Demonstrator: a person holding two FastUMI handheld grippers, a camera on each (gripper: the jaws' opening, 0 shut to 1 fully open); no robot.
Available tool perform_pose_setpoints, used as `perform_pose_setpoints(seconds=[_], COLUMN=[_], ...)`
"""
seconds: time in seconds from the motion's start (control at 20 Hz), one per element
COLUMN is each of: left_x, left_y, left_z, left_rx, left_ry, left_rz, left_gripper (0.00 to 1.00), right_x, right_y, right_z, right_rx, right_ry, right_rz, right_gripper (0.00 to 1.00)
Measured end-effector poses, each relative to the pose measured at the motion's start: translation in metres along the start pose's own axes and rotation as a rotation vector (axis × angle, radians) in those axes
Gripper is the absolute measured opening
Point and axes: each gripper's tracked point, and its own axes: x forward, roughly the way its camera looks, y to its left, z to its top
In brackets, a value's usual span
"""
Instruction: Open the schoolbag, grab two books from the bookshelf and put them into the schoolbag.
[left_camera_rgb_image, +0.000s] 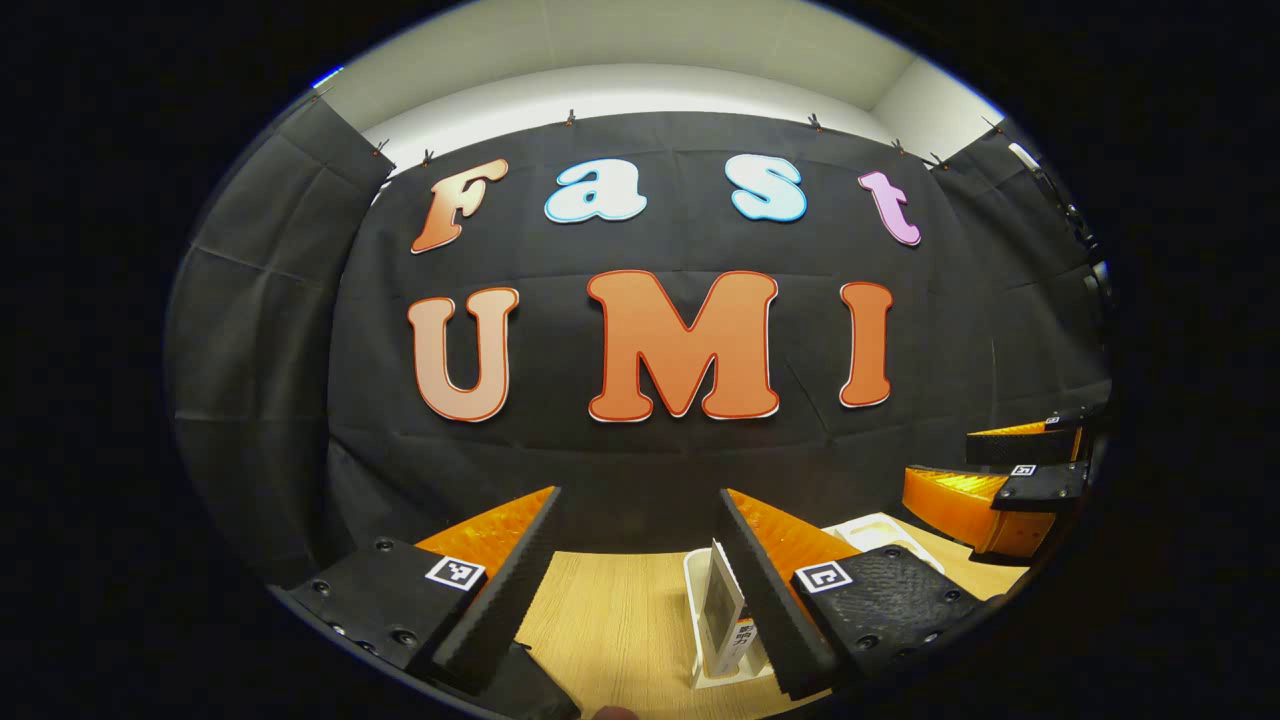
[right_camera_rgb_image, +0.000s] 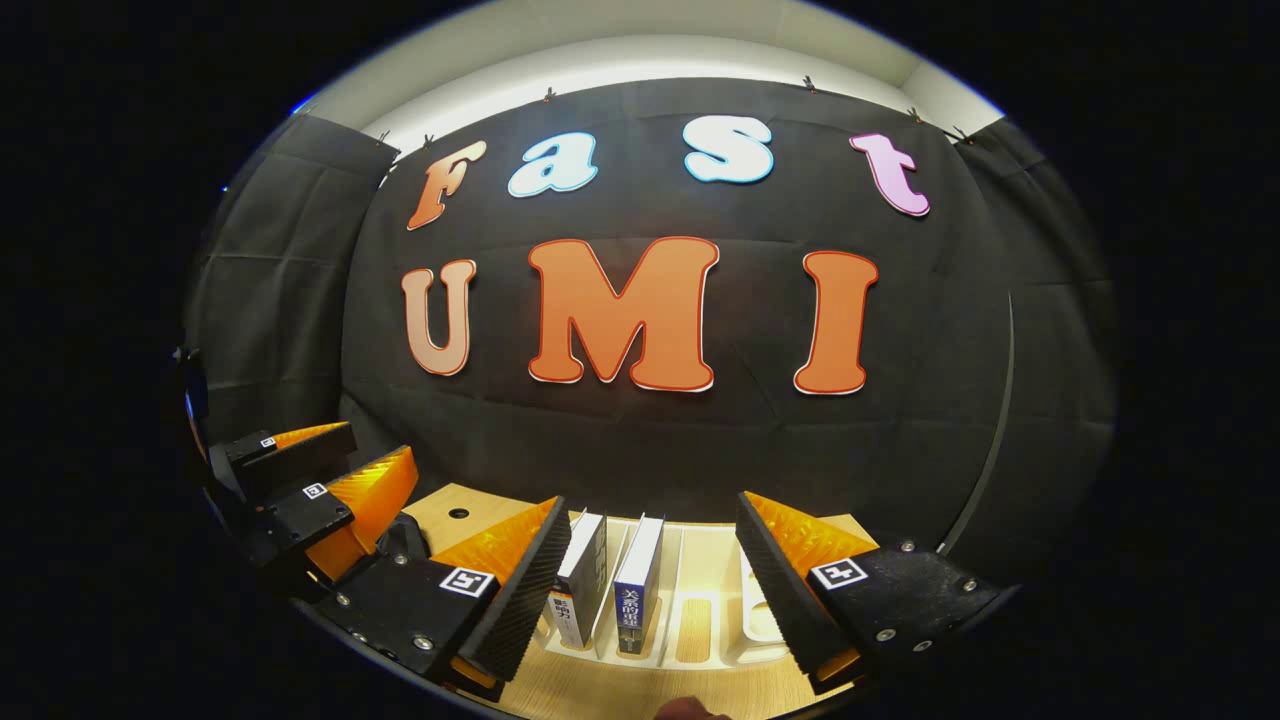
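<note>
The right hand-held gripper (right_camera_rgb_image: 645, 590) is hovering with its fingers spread wide and gripping nothing, looking down at two books standing upright in a white slotted bookshelf (right_camera_rgb_image: 700, 625) on the wooden surface (right_camera_rgb_image: 640, 690). The white-edged book (right_camera_rgb_image: 582, 580) is sitting just beside the left finger, and the dark blue book (right_camera_rgb_image: 638, 585) is standing one slot over, between the fingers. To take a book cleanly, I judge it best to line both fingers up on either face of one book alone, so the neighbour is not dragged along.

The left hand-held gripper (left_camera_rgb_image: 640, 585) is also standing wide and empty. Its view is catching one book (left_camera_rgb_image: 722, 610) edge-on against its right finger, plus the other gripper off to the right. I cannot see the schoolbag, so whether it is open I cannot tell.
</note>
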Motion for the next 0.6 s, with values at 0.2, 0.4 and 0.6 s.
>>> perform_pose_setpoints(seconds=[0.2,0.4,0.6], left_x=[0.003,0.004,0.005], left_y=[0.006,0.018,0.024], left_z=[-0.002,-0.008,-0.020], left_rx=[0.001,0.040,0.110], left_ry=[0.000,0.005,0.024], left_rz=[0.009,0.033,0.041], left_gripper=[0.97,0.97,0.97], right_x=[0.002,0.006,0.010], right_y=[0.001,0.000,-0.003], right_z=[-0.001,-0.005,-0.008], right_rx=[0.000,-0.002,-0.007], right_ry=[0.000,0.012,0.018], right_rz=[0.001,0.001,-0.002], right_gripper=[0.99,0.99,0.99])
